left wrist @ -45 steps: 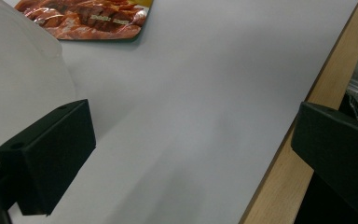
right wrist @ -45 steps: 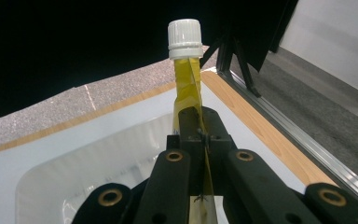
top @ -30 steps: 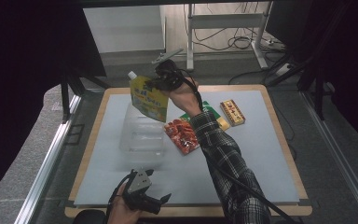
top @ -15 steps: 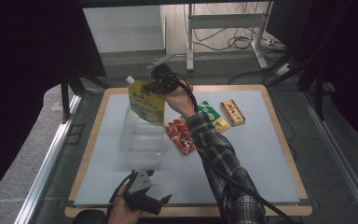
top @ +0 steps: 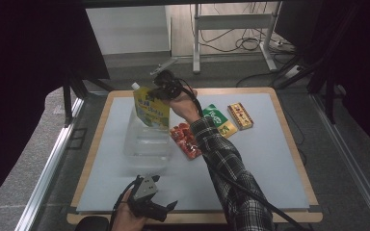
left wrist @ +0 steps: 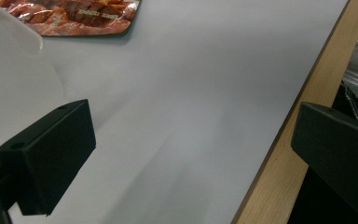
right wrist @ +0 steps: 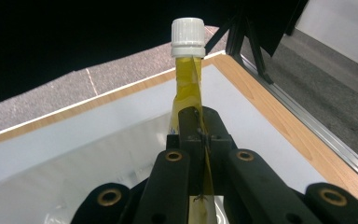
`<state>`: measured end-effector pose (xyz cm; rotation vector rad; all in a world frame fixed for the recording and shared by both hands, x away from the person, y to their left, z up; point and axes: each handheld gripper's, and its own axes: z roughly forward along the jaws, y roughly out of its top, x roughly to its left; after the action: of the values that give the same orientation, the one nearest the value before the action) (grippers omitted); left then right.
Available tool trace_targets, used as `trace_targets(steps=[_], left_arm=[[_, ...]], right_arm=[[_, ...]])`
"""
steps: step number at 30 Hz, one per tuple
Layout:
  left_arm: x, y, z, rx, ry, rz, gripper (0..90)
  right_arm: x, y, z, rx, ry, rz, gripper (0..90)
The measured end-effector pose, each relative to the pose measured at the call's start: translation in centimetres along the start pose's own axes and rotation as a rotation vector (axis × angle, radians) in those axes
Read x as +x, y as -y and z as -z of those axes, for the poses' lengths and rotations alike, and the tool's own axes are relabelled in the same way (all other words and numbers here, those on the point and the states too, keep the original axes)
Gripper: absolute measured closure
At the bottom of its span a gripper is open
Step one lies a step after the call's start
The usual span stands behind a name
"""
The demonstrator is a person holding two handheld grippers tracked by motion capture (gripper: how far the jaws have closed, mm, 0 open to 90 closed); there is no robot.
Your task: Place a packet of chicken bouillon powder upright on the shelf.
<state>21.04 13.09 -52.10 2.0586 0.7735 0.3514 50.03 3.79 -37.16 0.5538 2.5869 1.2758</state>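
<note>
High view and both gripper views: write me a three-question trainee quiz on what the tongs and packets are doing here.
1. True or false: the right tongs are shut on the yellow spouted pouch with a white screw cap.
2. Which object sits directly under that pouch? A) green packet B) clear plastic tub C) brown box
3. Fill in: the left tongs are ____ and hold nothing.

Key:
1. True; the jaws pinch its top edge.
2. B, the clear plastic tub.
3. Open, above the pale mat.
</note>
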Motion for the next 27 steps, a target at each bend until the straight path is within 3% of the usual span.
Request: trace_targets(steps=[13, 16, 20, 27], left_arm=[[-0.1, 0.0, -0.1, 0.008, 0.000, -0.008, 0.0], [-0.1, 0.0, -0.1, 0.013, 0.002, -0.009, 0.0], [-0.1, 0.0, -0.1, 0.014, 0.001, -0.010, 0.0], [-0.1, 0.0, -0.2, 0.019, -0.004, -0.014, 0.0]], right_arm=[[0.1, 0.3, -0.7, 0.007, 0.015, -0.023, 87.5], [-0.1, 0.5, -0.9, 0.035, 0.008, -0.036, 80.8], [-0.3, 0.8, -0.6, -0.004, -0.011, -0.050, 70.5], [-0.4, 0.8, 0.4, -0.005, 0.001, -0.044, 60.3]])
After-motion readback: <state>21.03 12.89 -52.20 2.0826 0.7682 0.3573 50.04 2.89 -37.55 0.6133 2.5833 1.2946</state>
